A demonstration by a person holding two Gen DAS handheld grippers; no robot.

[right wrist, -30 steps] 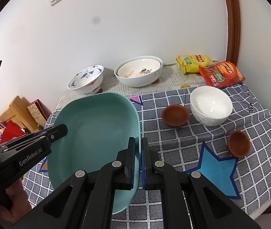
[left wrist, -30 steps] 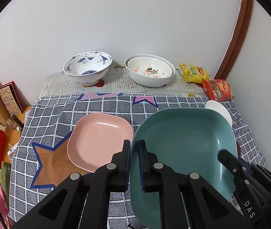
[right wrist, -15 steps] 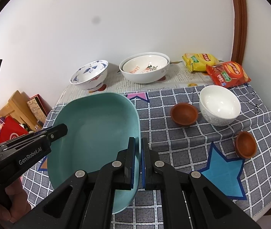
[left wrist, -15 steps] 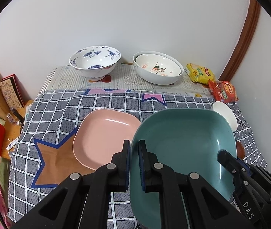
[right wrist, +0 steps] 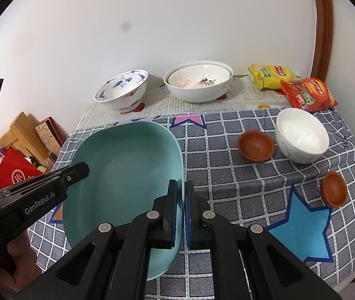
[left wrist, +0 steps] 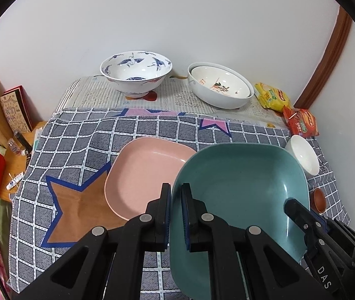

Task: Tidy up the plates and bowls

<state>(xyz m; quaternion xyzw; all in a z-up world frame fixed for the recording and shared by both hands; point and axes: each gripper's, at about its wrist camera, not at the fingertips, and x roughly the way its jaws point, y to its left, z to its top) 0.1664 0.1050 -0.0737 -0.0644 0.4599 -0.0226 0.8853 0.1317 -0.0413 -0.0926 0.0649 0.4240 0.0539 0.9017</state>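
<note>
You hold the teal plate point(left wrist: 240, 190) level, left gripper point(left wrist: 176, 197) and right gripper point(right wrist: 180, 195) each pinching a rim. Carry toward 10 o'clock, centre over the pink plate point(left wrist: 147, 172), lower evenly.

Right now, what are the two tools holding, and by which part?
Both hold the teal plate: the left tool pinches its left rim, the right tool its right rim.

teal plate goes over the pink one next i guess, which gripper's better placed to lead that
Left, probably. The left gripper clamps the teal plate on the rim beside the pink plate, which fills its view. The right gripper holds the opposite rim, facing the brown cups and white bowl instead.
</note>
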